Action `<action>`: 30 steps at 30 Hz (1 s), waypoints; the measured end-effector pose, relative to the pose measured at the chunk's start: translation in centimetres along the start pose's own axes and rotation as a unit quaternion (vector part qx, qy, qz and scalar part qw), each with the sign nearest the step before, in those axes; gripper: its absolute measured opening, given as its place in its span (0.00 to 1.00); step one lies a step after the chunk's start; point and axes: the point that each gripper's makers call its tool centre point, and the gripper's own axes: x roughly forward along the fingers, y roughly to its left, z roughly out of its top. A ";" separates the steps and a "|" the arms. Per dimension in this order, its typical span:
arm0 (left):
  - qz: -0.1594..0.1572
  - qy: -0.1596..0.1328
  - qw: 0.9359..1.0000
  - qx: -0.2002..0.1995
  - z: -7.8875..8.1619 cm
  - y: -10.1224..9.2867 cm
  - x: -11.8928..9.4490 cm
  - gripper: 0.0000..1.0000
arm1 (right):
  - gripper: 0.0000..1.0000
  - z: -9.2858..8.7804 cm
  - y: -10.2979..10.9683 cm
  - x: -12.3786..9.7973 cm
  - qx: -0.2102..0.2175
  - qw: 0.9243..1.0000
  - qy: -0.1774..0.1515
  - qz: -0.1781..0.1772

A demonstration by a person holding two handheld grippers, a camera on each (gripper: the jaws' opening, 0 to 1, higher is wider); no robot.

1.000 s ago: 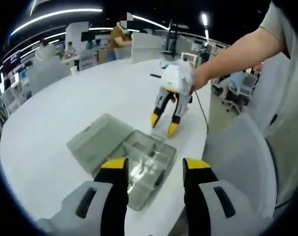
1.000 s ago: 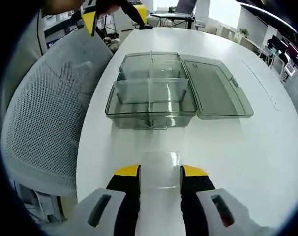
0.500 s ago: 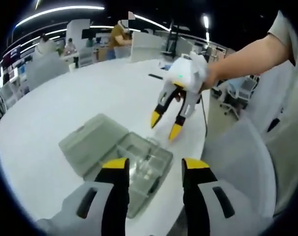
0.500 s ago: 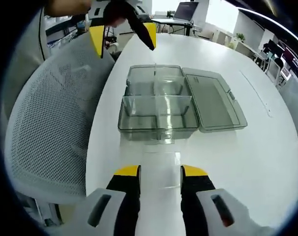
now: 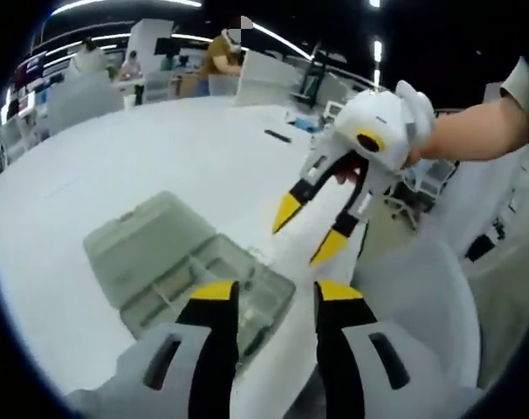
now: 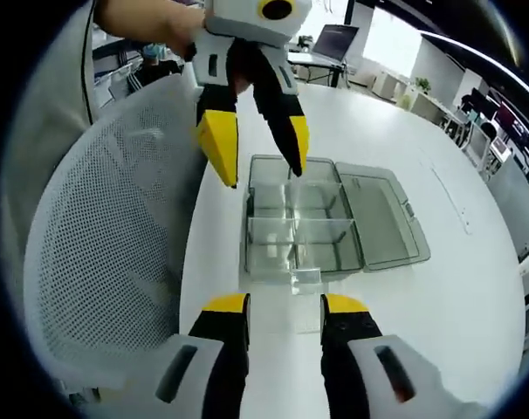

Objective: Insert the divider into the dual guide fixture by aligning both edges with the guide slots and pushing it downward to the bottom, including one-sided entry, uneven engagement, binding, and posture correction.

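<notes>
Divider point(image 6: 305, 277), judged thin, stiff and slippery beside fixture point(image 6: 301, 229), is best taken edgewise; both grippers are held apart, empty.

The left claw point(image 5: 267, 301) hid the near end of the clear box point(image 5: 190, 275); its contents were blurred.

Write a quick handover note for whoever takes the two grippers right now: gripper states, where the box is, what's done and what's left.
Left gripper: open, empty, above the near end of the clear box.
Right gripper: open, empty, held short of the box.
The box sits on the white table by the mesh chair, lid folded flat open; clear partitions stand inside.
Done: cannot tell which partition is the divider or how deep it is seated.
Left: check both edges are fully down; if not, grip it, level it, and push it to the bottom.
</notes>
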 end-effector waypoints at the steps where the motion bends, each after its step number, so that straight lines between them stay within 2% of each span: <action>1: -0.002 -0.001 1.000 -0.004 0.0 -0.1 0.1 0.31 | 0.27 0.4 0.2 -0.1 -0.002 1.000 -0.002 -0.002; 11: -0.022 -0.017 0.998 -0.051 0.3 -1.2 0.0 0.25 | 0.27 3.7 1.0 -0.8 -0.018 0.999 -0.029 -0.019; 14: -0.039 -0.044 0.993 -0.107 1.2 -1.5 -0.5 0.22 | 0.27 4.4 1.0 -0.9 -0.022 0.999 -0.036 -0.023; 17: -0.036 -0.045 0.993 -0.102 1.2 -1.3 -0.9 0.21 | 0.27 5.1 1.1 -1.1 -0.021 0.999 -0.042 -0.028; 30: -0.043 -0.052 0.988 -0.139 1.1 -1.5 -1.5 0.13 | 0.27 6.7 1.4 -1.3 -0.035 0.997 -0.052 -0.044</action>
